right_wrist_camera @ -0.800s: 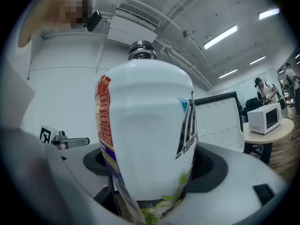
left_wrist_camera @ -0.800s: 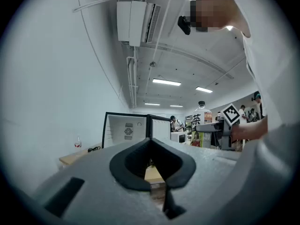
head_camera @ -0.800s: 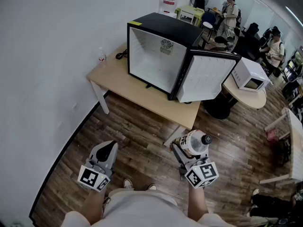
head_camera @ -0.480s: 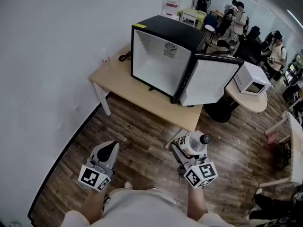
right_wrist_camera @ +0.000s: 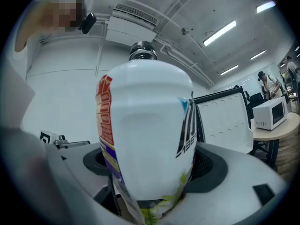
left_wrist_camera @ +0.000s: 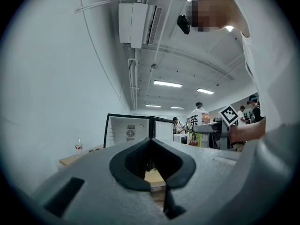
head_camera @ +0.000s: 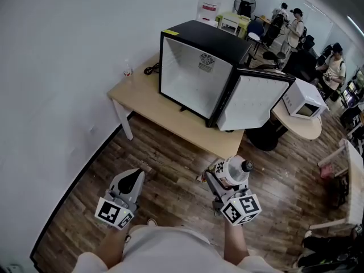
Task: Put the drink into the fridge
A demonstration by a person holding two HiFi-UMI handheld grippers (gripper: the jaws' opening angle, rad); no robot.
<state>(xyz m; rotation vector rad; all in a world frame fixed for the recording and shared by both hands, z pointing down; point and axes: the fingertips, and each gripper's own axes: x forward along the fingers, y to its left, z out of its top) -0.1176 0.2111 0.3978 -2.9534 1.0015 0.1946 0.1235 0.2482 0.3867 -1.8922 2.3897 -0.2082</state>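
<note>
A white drink bottle (head_camera: 229,171) with a black cap and a colourful label sits upright between the jaws of my right gripper (head_camera: 223,178), which is shut on it; in the right gripper view the drink bottle (right_wrist_camera: 147,135) fills the middle. The black mini fridge (head_camera: 199,64) stands on a light wooden table (head_camera: 149,104) ahead, its door (head_camera: 250,98) swung open to the right and its white inside bare. My left gripper (head_camera: 129,182) hangs low at the left over the floor, shut with nothing in it; in its own view the left gripper (left_wrist_camera: 152,165) points towards the fridge (left_wrist_camera: 129,130).
A white wall runs along the left. A small bottle (head_camera: 128,71) and a cable lie on the table's far left. A round table with a white microwave (head_camera: 305,102) stands right of the fridge. Several people and desks are at the back right. Dark wood floor lies underfoot.
The fridge and table have shifted slightly right and down in the head view. Both grippers hold the same places, the bottle still held.
</note>
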